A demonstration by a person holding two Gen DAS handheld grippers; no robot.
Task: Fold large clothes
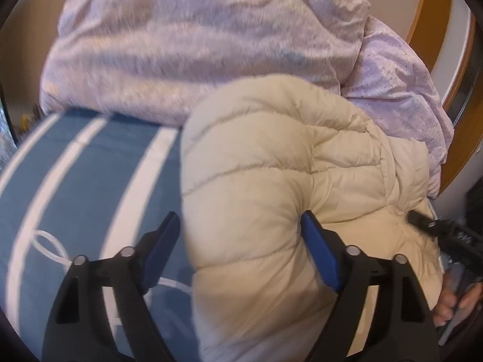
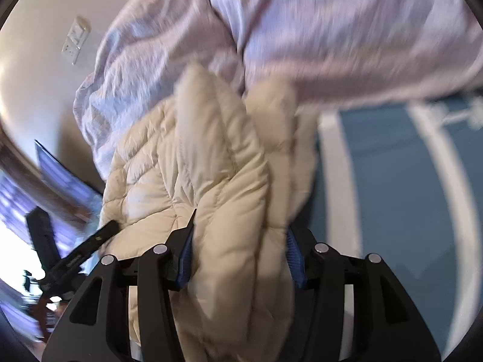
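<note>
No text, label, brand, number or sign can be read in either view. The cream puffer jacket [image 1: 271, 187] shows only quilted seams, with no tag or logo visible. The pinkish duvet [image 1: 181, 45] bears a faint mottled pattern without letters. The blue sheet [image 1: 90, 181] carries white stripes and a looping white line, too blurred to tell whether it forms a letter or a figure. The wall plate [image 2: 75, 39] in the right wrist view is plain white. The black gripper parts have small pale marks, too small and blurred to read.
</note>
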